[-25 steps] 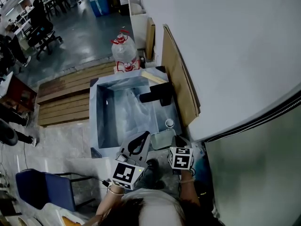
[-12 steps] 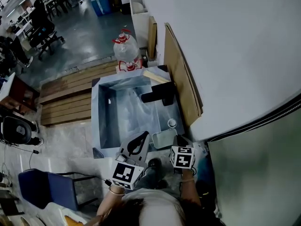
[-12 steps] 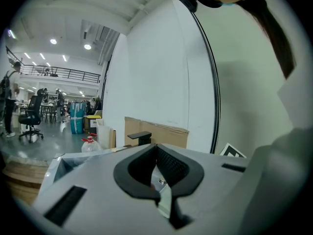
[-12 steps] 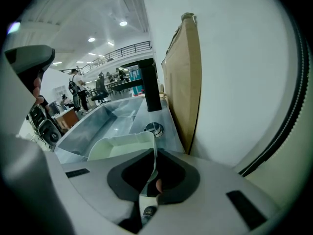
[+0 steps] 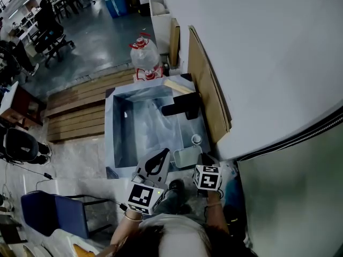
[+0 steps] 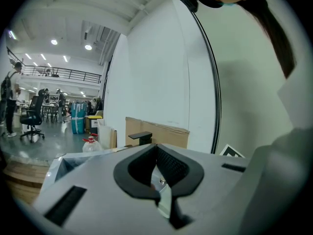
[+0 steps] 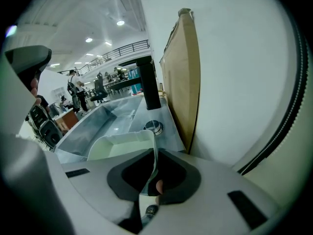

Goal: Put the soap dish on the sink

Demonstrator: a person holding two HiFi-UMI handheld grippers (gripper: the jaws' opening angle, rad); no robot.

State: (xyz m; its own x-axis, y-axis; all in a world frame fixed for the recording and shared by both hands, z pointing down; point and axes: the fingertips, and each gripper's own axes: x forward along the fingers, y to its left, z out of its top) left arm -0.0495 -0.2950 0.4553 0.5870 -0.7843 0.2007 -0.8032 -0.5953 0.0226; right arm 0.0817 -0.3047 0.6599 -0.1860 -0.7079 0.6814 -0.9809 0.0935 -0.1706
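While the left gripper (image 6: 156, 148) is hovering by the near edge of the grey rectangular sink (image 5: 115, 138), jaws together and empty, the right gripper (image 7: 152, 163) is clamping one wall of the pale green plastic soap dish (image 7: 122, 146) at the sink's near right corner.

The sink basin (image 5: 119, 138) is seen open; its right rim is crowded by a black faucet (image 5: 182, 107), a round metal knob (image 5: 196, 140) and leaning cardboard (image 5: 206, 90)
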